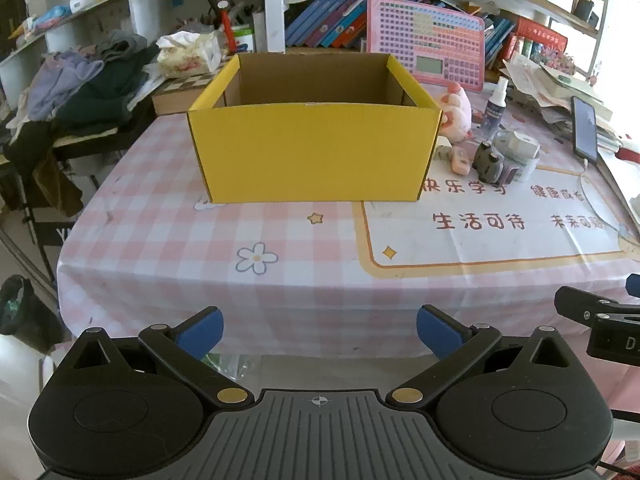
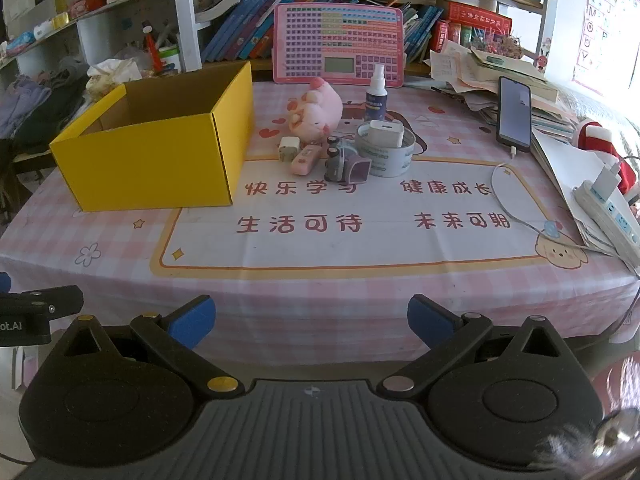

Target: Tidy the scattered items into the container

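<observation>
Both grippers, left (image 1: 320, 330) and right (image 2: 311, 322), gaped empty; tightly clustered items (image 2: 344, 148) risked toppling beside box (image 2: 152, 148).

A home, probably a child's study corner: bookshelves (image 2: 248, 36) crammed with children's books, a pink learning tablet (image 2: 338, 46), piled clothes (image 1: 80, 84), and a cartoon-print cloth (image 2: 320, 240) on the worktop.

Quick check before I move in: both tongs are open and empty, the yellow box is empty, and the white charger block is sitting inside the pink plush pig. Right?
Not quite. The white charger block sits inside the roll of tape, beside the pink plush pig, as the right wrist view shows. The rest holds: the left tongs and right tongs are open and empty, and the visible part of the yellow box shows nothing inside.
</observation>
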Available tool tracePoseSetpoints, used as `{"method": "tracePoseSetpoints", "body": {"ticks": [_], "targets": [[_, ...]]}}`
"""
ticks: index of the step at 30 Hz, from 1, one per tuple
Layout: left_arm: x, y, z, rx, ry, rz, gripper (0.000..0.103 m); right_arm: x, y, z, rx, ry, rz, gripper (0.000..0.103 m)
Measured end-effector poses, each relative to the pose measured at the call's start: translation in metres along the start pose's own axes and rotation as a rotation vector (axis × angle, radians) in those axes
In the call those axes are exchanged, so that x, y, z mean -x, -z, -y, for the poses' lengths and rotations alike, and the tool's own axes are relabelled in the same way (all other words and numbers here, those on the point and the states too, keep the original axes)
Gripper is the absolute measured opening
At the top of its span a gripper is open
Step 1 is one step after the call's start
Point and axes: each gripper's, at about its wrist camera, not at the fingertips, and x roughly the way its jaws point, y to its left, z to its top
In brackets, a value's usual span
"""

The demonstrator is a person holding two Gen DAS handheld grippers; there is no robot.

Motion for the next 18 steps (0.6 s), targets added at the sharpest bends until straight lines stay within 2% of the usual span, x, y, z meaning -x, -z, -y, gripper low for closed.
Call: {"method": "tracePoseSetpoints", "body": {"ticks": [18], "targets": [[-0.0017,-0.0015,0.0085,-0.035,0.003,-0.005,0.103,0.0010,-0.0001,0.0029,-0.007,0.002,0.004,0.103]]}}
